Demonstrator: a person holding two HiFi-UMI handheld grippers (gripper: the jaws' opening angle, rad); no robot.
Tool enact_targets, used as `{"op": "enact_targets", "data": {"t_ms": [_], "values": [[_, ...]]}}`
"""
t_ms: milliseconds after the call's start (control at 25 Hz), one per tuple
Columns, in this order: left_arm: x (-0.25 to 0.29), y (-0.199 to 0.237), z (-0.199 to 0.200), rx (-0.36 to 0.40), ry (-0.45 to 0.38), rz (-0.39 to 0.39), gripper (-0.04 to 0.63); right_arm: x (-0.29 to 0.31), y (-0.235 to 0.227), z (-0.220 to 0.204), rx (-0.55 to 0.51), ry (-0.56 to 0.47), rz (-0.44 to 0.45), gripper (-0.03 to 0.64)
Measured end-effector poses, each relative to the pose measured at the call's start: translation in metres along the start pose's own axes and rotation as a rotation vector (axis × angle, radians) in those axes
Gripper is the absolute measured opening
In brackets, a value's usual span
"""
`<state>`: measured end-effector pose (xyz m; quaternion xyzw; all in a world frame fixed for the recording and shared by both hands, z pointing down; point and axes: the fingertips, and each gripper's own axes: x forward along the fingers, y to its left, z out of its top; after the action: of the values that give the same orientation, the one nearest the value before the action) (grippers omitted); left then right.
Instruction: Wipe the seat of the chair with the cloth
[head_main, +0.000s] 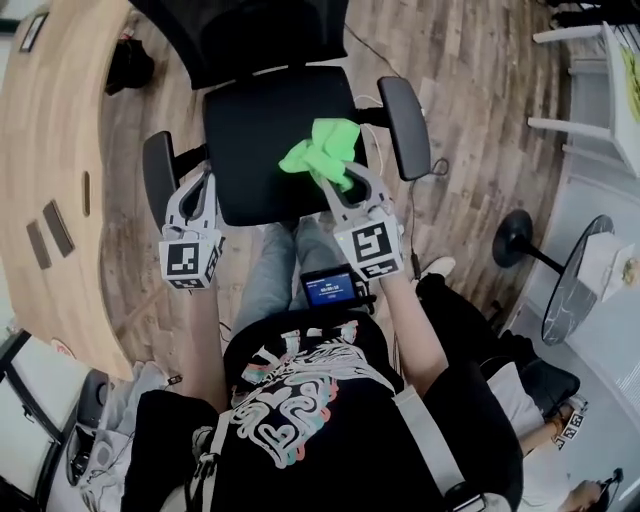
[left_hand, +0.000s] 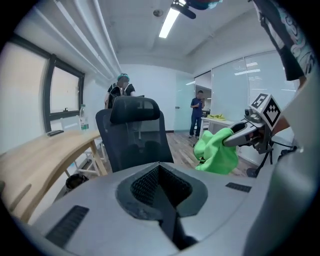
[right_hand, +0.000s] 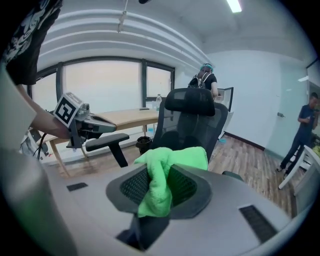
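Observation:
A black office chair stands in front of me, its seat (head_main: 255, 140) facing up in the head view. A bright green cloth (head_main: 322, 150) hangs bunched over the seat's right half, just above it. My right gripper (head_main: 338, 178) is shut on the cloth, which fills its jaws in the right gripper view (right_hand: 159, 190). My left gripper (head_main: 203, 190) is shut on nothing, beside the left armrest (head_main: 157, 175) at the seat's front left corner. From the left gripper view I see the chair's backrest (left_hand: 134, 142), the cloth (left_hand: 217, 150) and the right gripper (left_hand: 237, 136).
A curved wooden desk (head_main: 50, 170) runs along the left, with a dark bin (head_main: 130, 65) under it. The right armrest (head_main: 405, 125) flanks the cloth. A round glass table (head_main: 580, 285) and a black base (head_main: 518, 238) stand on the right. Someone stands far back (left_hand: 196, 117).

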<state>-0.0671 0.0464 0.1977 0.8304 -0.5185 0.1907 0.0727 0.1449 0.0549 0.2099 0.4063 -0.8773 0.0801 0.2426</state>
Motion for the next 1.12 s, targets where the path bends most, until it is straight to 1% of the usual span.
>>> {"op": "enact_targets", "data": {"t_ms": [80,240,560,680,800,1000,1120], "values": [[-0.01,0.009,0.017,0.013,-0.02,0.011,-0.002,-0.01,-0.003,0.015,0.008,-0.021,-0.019,0.103],[-0.031,0.017,0.047,0.015,-0.055,0.026,-0.002,-0.029,-0.001,0.037,0.023,-0.046,-0.037,0.103],[-0.064,0.011,0.097,0.051,-0.135,-0.013,-0.002,-0.062,0.01,0.084,0.014,-0.121,-0.085,0.103],[-0.077,0.012,0.105,0.04,-0.141,-0.018,-0.002,-0.07,0.016,0.093,0.019,-0.146,-0.101,0.103],[-0.084,0.012,0.12,0.029,-0.152,-0.006,-0.002,-0.081,0.014,0.104,0.033,-0.179,-0.116,0.103],[-0.091,0.016,0.146,0.016,-0.214,0.023,-0.002,-0.088,0.009,0.114,0.065,-0.221,-0.125,0.103],[-0.09,0.016,0.157,0.026,-0.238,0.021,-0.002,-0.088,0.007,0.12,0.076,-0.242,-0.137,0.103]]}}
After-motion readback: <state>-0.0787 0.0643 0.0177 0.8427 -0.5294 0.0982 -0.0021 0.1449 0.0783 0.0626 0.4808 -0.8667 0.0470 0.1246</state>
